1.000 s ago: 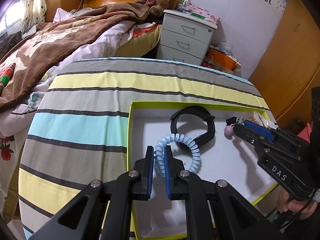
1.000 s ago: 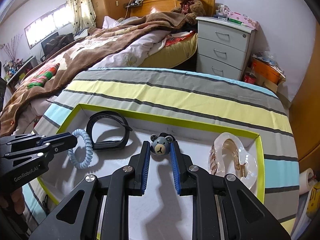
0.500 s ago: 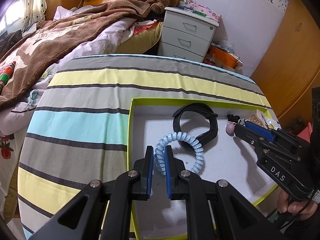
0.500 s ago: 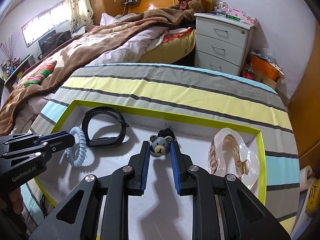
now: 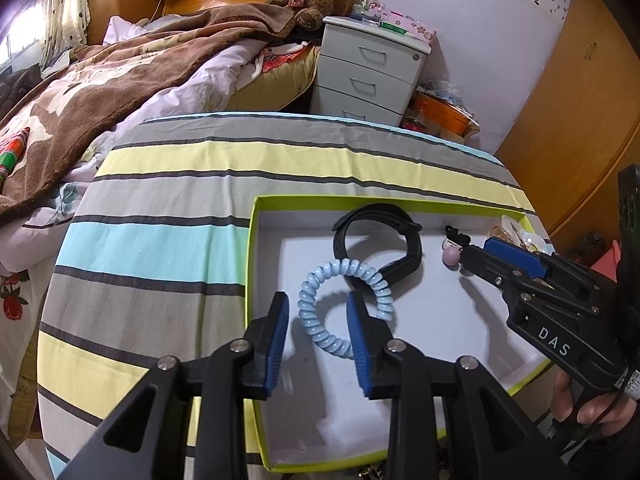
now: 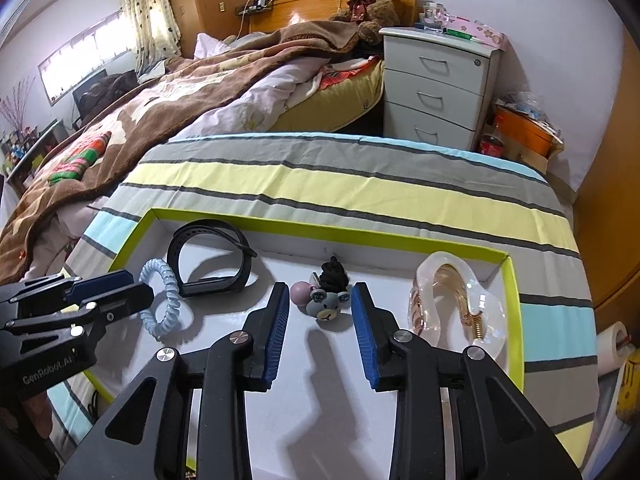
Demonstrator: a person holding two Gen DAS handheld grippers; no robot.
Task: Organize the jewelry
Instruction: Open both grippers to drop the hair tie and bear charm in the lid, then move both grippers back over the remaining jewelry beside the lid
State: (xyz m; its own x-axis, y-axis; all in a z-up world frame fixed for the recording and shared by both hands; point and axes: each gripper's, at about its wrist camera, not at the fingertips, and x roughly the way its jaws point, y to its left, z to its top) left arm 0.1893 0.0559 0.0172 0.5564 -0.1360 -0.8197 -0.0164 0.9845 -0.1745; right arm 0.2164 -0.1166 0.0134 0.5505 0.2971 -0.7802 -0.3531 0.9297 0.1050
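A white box with a lime-green rim [image 5: 252, 280] [image 6: 360, 236] lies on the striped cloth. My left gripper [image 5: 318, 320] [image 6: 138, 286] is open and its jaws are opening. One side of the light-blue coil hair tie [image 5: 308, 300] [image 6: 162, 304] lies loose between its pads. A black wristband [image 5: 414, 248] [image 6: 212, 264] lies just behind the coil. My right gripper [image 6: 320, 296] [image 5: 478, 250] is also opening. The grey bear hair tie [image 6: 328, 308] [image 5: 452, 256] rests on the box floor between its pads, untouched. At the box's right end is a clear hair claw [image 6: 452, 300] [image 5: 516, 232].
The striped cloth [image 5: 160, 240] covers a round table. Behind it are a bed with a brown blanket [image 5: 120, 80], a white nightstand [image 5: 372, 68] and an orange bin [image 6: 524, 128]. A wooden wardrobe [image 5: 580, 100] stands at the right. A hand [image 5: 592, 408] holds the right gripper.
Both grippers have opened. The left let go of the blue coil, which now lies flat. The right let go of the bear hair tie, which settled onto the box floor.
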